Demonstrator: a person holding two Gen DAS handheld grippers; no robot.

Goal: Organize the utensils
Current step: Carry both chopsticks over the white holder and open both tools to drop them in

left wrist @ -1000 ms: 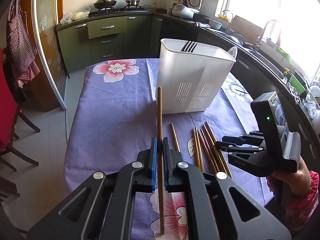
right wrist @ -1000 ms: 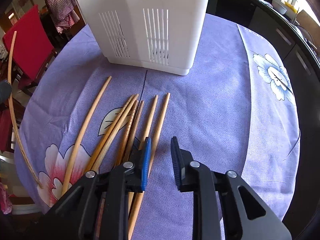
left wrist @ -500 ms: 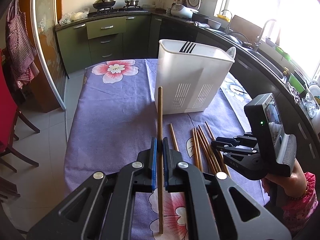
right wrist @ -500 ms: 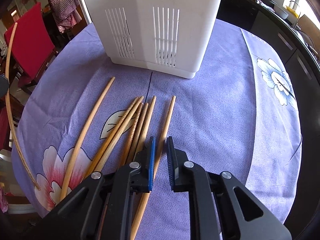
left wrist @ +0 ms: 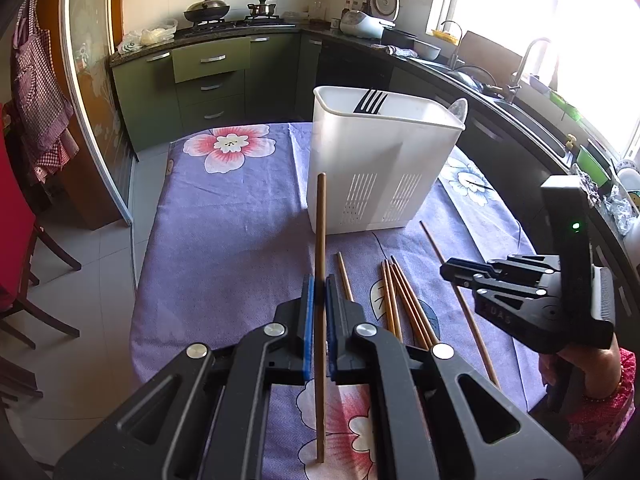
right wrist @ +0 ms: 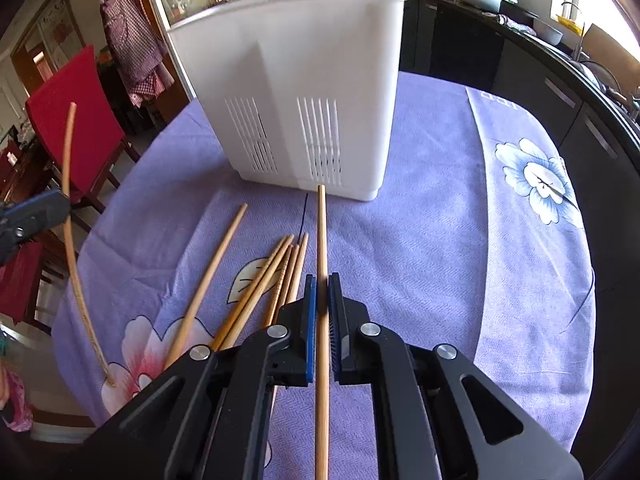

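The left tool (left wrist: 319,300) is clamped tight on a dark chopstick (left wrist: 320,236) that runs between its blue pads, far end pointing toward the white utensil holder (left wrist: 376,168). The right tool (right wrist: 322,300) is pinched shut on a paler chopstick (right wrist: 321,232) — its tip stops just short of the holder's slotted wall. Left of the right tool, loose chopsticks (right wrist: 280,276) lie fanned on the purple flowered tabletop (right wrist: 460,248), near the holder. A black fork (left wrist: 370,102) stands inside it.
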